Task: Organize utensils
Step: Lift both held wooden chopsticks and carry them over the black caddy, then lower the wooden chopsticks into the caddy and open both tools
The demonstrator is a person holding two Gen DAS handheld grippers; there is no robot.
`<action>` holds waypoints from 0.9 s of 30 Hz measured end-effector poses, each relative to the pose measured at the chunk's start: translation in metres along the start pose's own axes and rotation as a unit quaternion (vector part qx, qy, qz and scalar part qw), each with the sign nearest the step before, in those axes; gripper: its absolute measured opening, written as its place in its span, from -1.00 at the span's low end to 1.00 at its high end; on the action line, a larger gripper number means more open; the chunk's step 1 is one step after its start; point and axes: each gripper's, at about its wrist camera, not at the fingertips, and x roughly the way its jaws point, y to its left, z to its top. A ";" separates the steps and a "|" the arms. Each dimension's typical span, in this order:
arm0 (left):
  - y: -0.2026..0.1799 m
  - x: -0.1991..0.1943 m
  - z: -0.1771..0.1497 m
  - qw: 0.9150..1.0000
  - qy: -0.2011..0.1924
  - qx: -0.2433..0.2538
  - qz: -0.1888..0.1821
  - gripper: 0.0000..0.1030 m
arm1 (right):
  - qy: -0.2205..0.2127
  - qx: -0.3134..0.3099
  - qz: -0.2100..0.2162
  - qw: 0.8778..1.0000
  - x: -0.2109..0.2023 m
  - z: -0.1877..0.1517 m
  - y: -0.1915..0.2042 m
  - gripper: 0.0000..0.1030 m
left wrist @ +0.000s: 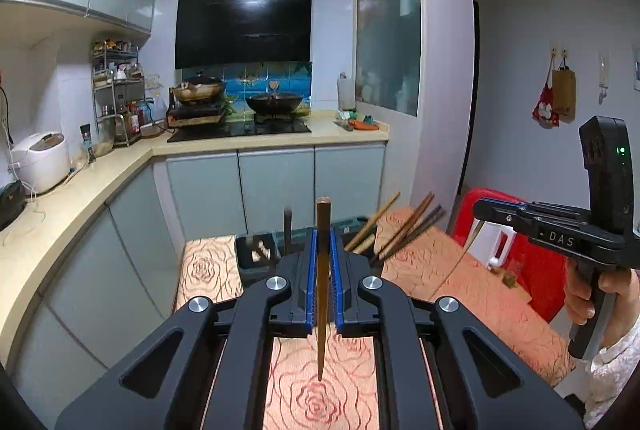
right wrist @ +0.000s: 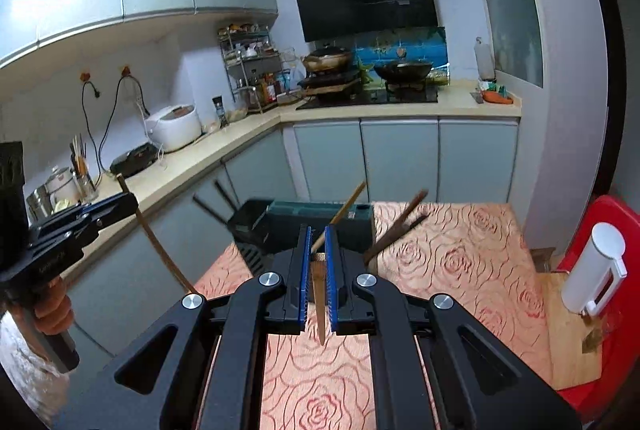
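Left wrist view: left gripper (left wrist: 323, 262) clamped tight on 1 brown chopstick (left wrist: 322, 290), held upright, tip hanging over rose-patterned tablecloth (left wrist: 320, 402). Black holder (left wrist: 260, 250) ahead, more chopsticks (left wrist: 404, 230) leaning in it.

Right wrist view: right gripper (right wrist: 318, 270) pinched on another chopstick (right wrist: 319, 306), tip down. Left gripper's chopstick visible at left.

Judgement: sticks light, stiff, smooth, likely to swivel between pads; grip near mid-shaft.

Chopstick holder (right wrist: 320, 226): base hidden behind the right gripper (right wrist: 318, 250).
Leaning chopsticks (left wrist: 404, 230): motion-blurred, count unclear.
Spice rack (left wrist: 116, 90): jar labels too small to read.
Person's hand (left wrist: 588, 294): sleeve cut off by the picture's edge.
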 end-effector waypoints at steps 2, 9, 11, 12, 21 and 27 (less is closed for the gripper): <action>0.000 0.002 0.011 1.000 -0.007 -0.001 0.000 -0.88 | -0.012 -0.001 -0.006 1.000 -0.001 0.014 -0.001 -0.85; -0.009 0.017 0.046 0.999 -0.034 0.008 0.017 -0.88 | -0.049 -0.004 -0.026 0.998 0.003 0.052 -0.009 -0.85; -0.009 0.025 0.055 0.999 -0.038 0.004 0.024 -0.88 | -0.054 -0.003 -0.030 0.998 0.006 0.059 -0.012 -0.85; -0.009 0.029 0.058 0.999 -0.040 0.002 0.026 -0.88 | -0.057 -0.004 -0.034 0.998 0.009 0.062 -0.013 -0.85; -0.002 0.066 0.078 0.997 -0.052 -0.017 0.048 -0.88 | -0.055 -0.004 -0.053 0.997 0.038 0.069 -0.027 -0.85; 0.001 0.085 0.089 0.996 -0.057 -0.011 0.064 -0.88 | -0.056 0.005 -0.053 0.997 0.052 0.072 -0.032 -0.85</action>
